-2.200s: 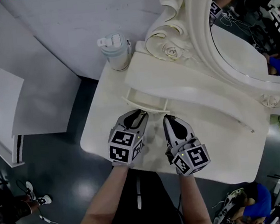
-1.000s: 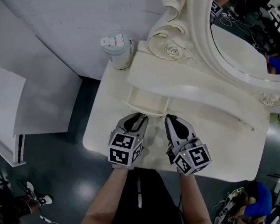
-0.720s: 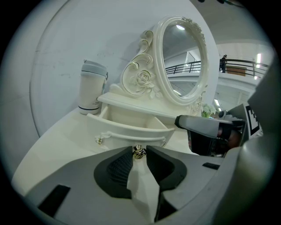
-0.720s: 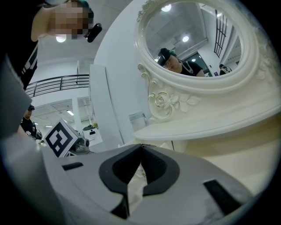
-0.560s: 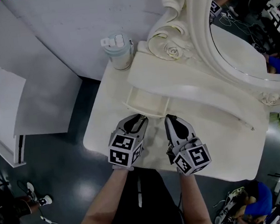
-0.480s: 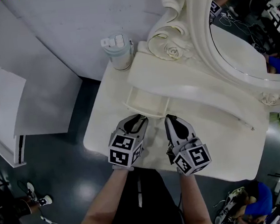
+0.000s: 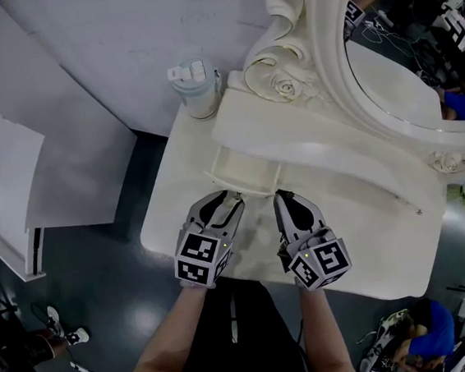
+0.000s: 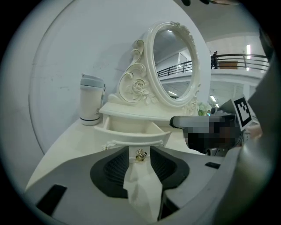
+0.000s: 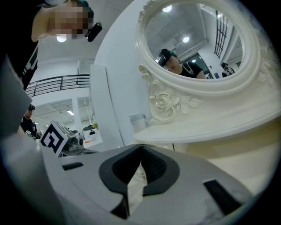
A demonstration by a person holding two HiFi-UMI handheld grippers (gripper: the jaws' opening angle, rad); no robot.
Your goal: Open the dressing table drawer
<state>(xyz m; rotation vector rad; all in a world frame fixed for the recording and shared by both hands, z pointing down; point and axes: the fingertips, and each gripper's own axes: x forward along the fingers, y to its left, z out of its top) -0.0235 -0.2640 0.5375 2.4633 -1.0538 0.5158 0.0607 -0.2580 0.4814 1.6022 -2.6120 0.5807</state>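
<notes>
Now drawer [image 7: 243, 172] pulled out, left gripper [image 8: 139, 152] jaws opening round gold knob [image 8: 140, 155]

The open drawer [image 7: 243, 172] juts over the left half of the tabletop [image 7: 370, 241], with the left gripper [image 7: 224, 198], jaws opening around the gold knob [image 8: 140, 155], and the right gripper [image 7: 284, 198] crowding its front, only a slit between them. Right of them the tabletop lies bare below the raised shelf [image 7: 319, 143]; a lidded tumbler [image 7: 191, 85] blocks the far left corner and the carved mirror frame [image 7: 284, 48] walls off the far side.
</notes>
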